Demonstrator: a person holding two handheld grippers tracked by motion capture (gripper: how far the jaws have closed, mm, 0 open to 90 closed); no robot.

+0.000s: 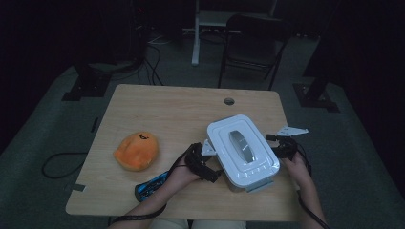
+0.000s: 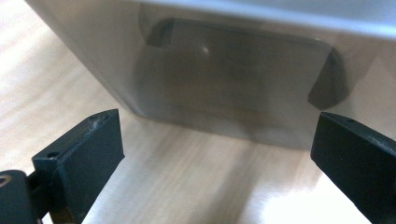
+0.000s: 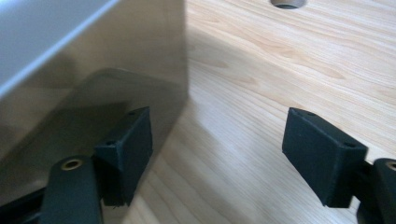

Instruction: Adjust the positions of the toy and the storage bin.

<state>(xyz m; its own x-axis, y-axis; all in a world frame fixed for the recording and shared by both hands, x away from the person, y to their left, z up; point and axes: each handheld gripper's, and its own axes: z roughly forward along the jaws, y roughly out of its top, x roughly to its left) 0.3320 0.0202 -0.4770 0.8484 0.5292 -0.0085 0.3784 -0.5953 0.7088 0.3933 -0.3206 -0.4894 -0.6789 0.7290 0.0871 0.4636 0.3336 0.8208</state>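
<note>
Orange plush toy [image 1: 136, 150] lying on the left part of the wooden desk [image 1: 176, 107], well apart from the work. Blue object [image 1: 151, 185] near the front edge, just beside the left forearm; too dim to name further. Round cable hole [image 1: 229, 101] toward the far edge of the desk, seen also in the right gripper view [image 3: 286, 3]. Dark folding chair [image 1: 253, 43] on the floor beyond the desk. Nothing lying between either tool and the box.

White-lidded plastic storage box [image 1: 242, 149] standing on the right half of the desk, turned at an angle, grey handle recessed in the lid; translucent wall visible up close [image 2: 233, 79] [image 3: 107, 60].

Left hand-held gripper [image 1: 204, 164] just beside the box's left wall, jaws spread wide, wall straight ahead and near, bare desk between the pads, nothing held [image 2: 217, 154]. Right hand-held gripper [image 1: 282, 145] at the box's right side, jaws well apart and gripping nothing; left pad close against the box wall, contact unclear, right pad over bare wood [image 3: 217, 154].
</note>
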